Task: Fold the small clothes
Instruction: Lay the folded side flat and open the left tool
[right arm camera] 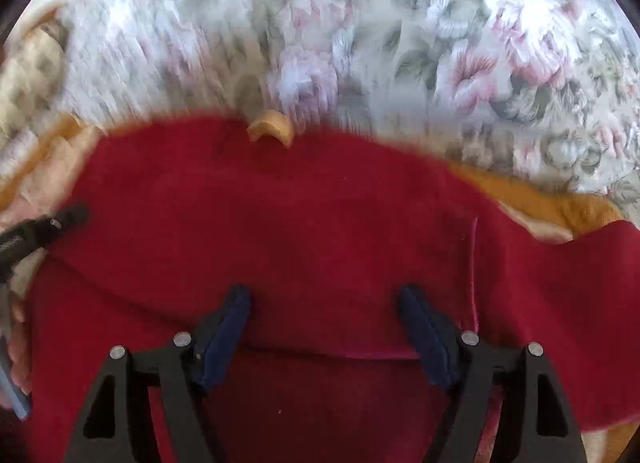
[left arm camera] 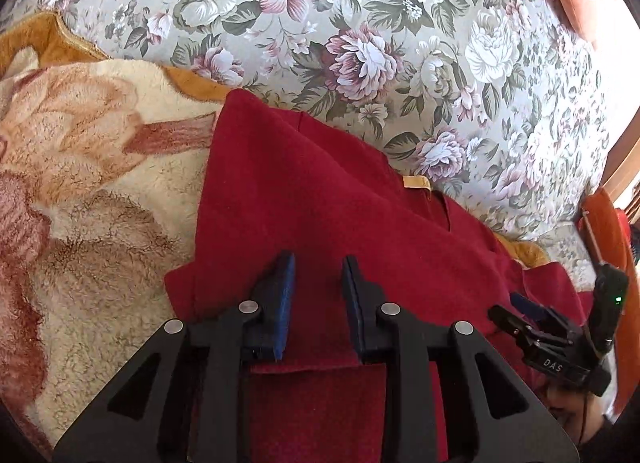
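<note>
While the red garment (left arm camera: pixel 320 199) is lying across the lower centre of both frames, I am holding my left gripper (left arm camera: pixel 318 287) over its near edge. Its jaws are standing a narrow gap apart with red cloth showing between the blue pads (left arm camera: pixel 285 303); I cannot tell whether the pads are pinching a fold or only resting above it. A yellow tag (left arm camera: pixel 416 182) is sitting at the garment's far edge, right of centre in the left view and at upper centre in the right view. The garment is resting partly on a fleece blanket (left arm camera: pixel 80 191) at the left of the frame and partly on a floral cover (left arm camera: pixel 360 23) filling the upper half.

In the right view, which is blurred, my right gripper (right arm camera: pixel 324 315) is standing with jaws wide apart above the cloth, nothing clamped. A folded edge is running between its fingers (right arm camera: pixel 228 327). The right gripper is also appearing at the lower right of the left view, beside the garment's right end.
</note>
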{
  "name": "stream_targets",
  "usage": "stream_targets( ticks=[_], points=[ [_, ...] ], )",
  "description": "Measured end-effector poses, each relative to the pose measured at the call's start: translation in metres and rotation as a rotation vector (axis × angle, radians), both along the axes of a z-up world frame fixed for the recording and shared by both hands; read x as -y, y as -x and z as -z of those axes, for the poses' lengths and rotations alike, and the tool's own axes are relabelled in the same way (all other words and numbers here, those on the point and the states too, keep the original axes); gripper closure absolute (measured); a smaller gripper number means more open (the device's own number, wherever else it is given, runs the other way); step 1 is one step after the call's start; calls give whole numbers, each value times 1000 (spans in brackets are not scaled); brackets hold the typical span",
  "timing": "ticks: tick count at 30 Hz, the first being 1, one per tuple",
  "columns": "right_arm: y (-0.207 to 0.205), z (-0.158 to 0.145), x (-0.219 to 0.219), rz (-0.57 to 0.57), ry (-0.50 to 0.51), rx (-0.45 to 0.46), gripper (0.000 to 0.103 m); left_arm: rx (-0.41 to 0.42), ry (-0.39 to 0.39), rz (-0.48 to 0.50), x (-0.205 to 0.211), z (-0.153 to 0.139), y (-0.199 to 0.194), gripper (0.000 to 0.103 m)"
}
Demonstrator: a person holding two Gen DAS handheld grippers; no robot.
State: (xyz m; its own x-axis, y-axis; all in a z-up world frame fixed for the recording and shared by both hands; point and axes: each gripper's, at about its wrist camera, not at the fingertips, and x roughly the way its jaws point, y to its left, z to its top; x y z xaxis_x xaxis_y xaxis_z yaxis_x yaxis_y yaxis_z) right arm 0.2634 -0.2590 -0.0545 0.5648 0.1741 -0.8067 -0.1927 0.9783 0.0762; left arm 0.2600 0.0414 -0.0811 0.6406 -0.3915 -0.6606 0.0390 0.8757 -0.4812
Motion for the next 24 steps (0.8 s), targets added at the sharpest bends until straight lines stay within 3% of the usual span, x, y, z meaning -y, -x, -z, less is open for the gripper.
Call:
stream_targets(
  ticks=[3, 6, 9, 12, 15, 18, 20, 22, 24],
  points=[
    [4, -2, -5, 5, 33, 22, 26, 9, 6, -20, -5, -12, -14, 79],
    [7, -3, -13, 9, 99, 50, 25, -15, -34, -97, -15, -14, -51, 60],
    [8, -5, -8, 10, 66, 48, 24, -82, 36, -134, -29, -3, -88, 60],
    [8, -5, -6, 8, 55, 50, 23, -108, -4, -123, -24, -2, -101, 60],
    [7, -1, -5, 8, 58, 52, 23, -95, -97, -93, -14, -11, -88, 60],
    [3, 2, -10, 10, 66, 54, 23, -79, -101, -86, -9, -18, -50, 58],
    [-2, 4, -14, 12, 78, 54, 24, -60, -86, -64, 0, -17, -21, 45],
    [-1, 2, -17, 18, 101, 42, 24, -5, -160, -49, 15, -19, 9, 42],
    [5, -3, -13, 23, 98, 15, 23, -9, -196, -3, 30, -11, 23, 34]
  ],
)
